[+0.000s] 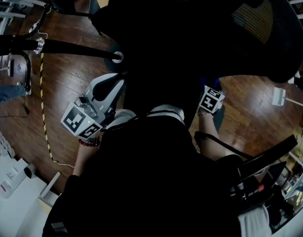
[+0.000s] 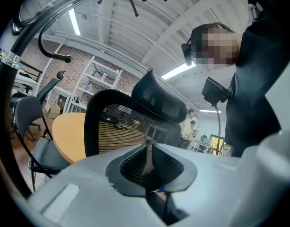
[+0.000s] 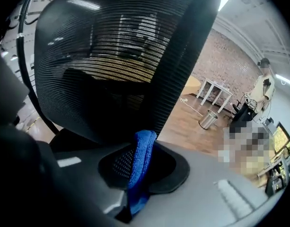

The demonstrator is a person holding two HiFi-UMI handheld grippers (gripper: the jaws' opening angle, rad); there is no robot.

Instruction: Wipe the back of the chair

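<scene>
The black office chair fills the top of the head view, and its mesh back point(image 1: 260, 23) shows there. Seen from the right gripper, the mesh back point(image 3: 111, 56) looms close above the jaws. My right gripper point(image 3: 144, 138) is shut on a folded blue cloth point(image 3: 141, 160), whose top edge sits just below the chair's black side frame point(image 3: 178, 79); I cannot tell whether it touches. My left gripper point(image 2: 148, 148) points almost level at the chair back point(image 2: 116, 126) and headrest point(image 2: 159, 98) from farther off. Its jaws stand nearly together with nothing between them.
A round orange table point(image 2: 69, 136) stands behind the chair, with another dark chair point(image 2: 26, 122) at its left. A metal bin point(image 3: 208, 119) and white tables point(image 3: 220, 91) stand on the wooden floor. A yellow-black cable point(image 1: 42, 107) runs along the floor. A person point(image 3: 265, 86) stands far back.
</scene>
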